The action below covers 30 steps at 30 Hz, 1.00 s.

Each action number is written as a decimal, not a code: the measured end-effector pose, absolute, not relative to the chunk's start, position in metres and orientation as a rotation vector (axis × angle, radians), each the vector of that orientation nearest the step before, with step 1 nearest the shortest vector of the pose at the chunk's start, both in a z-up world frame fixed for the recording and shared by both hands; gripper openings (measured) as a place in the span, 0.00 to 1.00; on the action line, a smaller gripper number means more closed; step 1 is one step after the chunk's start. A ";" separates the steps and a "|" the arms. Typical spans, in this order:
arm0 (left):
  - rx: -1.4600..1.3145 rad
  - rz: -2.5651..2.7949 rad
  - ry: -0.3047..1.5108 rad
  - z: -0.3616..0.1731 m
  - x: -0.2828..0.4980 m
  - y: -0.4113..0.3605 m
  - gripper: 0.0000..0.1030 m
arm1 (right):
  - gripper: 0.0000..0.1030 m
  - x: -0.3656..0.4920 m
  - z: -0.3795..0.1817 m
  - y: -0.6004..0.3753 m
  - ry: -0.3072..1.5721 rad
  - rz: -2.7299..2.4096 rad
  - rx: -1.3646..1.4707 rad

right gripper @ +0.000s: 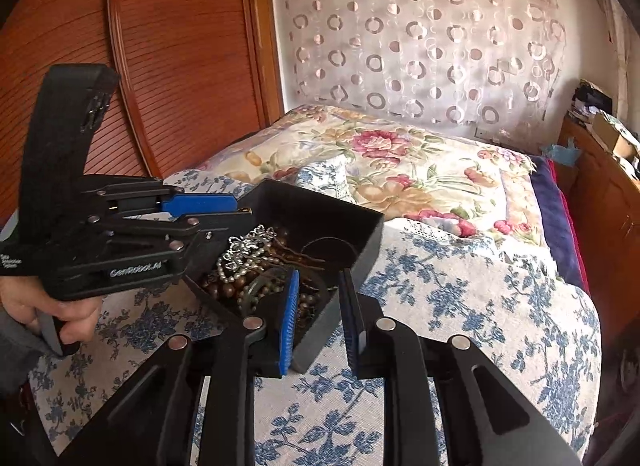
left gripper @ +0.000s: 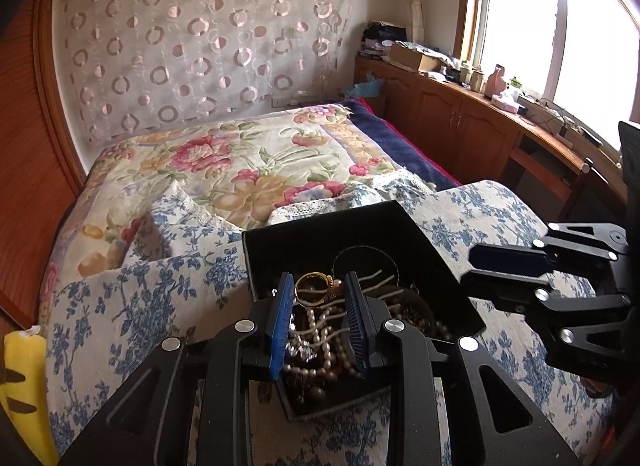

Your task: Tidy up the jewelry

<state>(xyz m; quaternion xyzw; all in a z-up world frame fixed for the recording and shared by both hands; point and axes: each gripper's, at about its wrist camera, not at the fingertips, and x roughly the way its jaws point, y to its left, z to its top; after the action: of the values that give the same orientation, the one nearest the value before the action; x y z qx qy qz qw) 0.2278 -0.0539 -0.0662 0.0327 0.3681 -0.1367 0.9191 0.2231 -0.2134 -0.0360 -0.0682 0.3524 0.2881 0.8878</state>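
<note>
A black open box (left gripper: 316, 231) stands on a blue-flowered cloth, filled with pearl strands (left gripper: 320, 332), brown beads (right gripper: 224, 290) and a silver ornament (right gripper: 248, 244). My left gripper (left gripper: 318, 282) hangs over the box's near side, its blue pads shut on a gold ring (left gripper: 314, 286) held above the heap. In the right wrist view the left gripper (right gripper: 238, 209) reaches in from the left. My right gripper (right gripper: 320, 286) straddles the right wall of the box (right gripper: 320, 205), one pad inside and one outside, with a gap showing. From the left wrist view the right gripper (left gripper: 468, 268) comes in at the right.
The blue-flowered cloth (right gripper: 460, 298) covers a raised surface in front of a bed with a floral quilt (left gripper: 248, 161). A wooden wardrobe (right gripper: 180, 65) stands left, cluttered cabinets (left gripper: 460, 113) run under the window, and a yellow plush (left gripper: 24, 386) lies low left. A person's hand (right gripper: 36, 306) grips the left tool.
</note>
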 end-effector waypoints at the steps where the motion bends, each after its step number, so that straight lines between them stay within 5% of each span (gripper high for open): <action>1: 0.066 -0.282 0.757 -0.066 0.230 -0.054 0.24 | 0.22 0.223 -0.036 -0.215 0.733 0.594 -0.140; 7: 0.068 -0.273 0.756 -0.067 0.236 -0.057 0.25 | 0.22 0.220 -0.036 -0.224 0.732 0.572 -0.129; 9: 0.063 -0.270 0.756 -0.067 0.235 -0.057 0.38 | 0.22 0.219 -0.036 -0.226 0.730 0.561 -0.127; 14: 0.057 -0.247 0.743 -0.064 0.218 -0.052 0.52 | 0.23 0.209 -0.033 -0.232 0.717 0.535 -0.104; 20: 0.058 -0.202 0.709 -0.056 0.187 -0.045 0.75 | 0.36 0.189 -0.028 -0.235 0.692 0.507 -0.085; 24: 0.049 -0.167 0.681 -0.048 0.162 -0.037 0.89 | 0.58 0.172 -0.024 -0.237 0.668 0.471 -0.074; 30: 0.039 -0.121 0.639 -0.037 0.128 -0.028 0.92 | 0.82 0.147 -0.010 -0.243 0.618 0.412 -0.049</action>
<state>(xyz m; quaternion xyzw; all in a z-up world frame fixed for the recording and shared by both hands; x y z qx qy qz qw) 0.1278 -0.0283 -0.0372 0.0193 0.3141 -0.0594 0.9473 0.1468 -0.2434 -0.0104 -0.0238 0.3020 0.2011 0.9315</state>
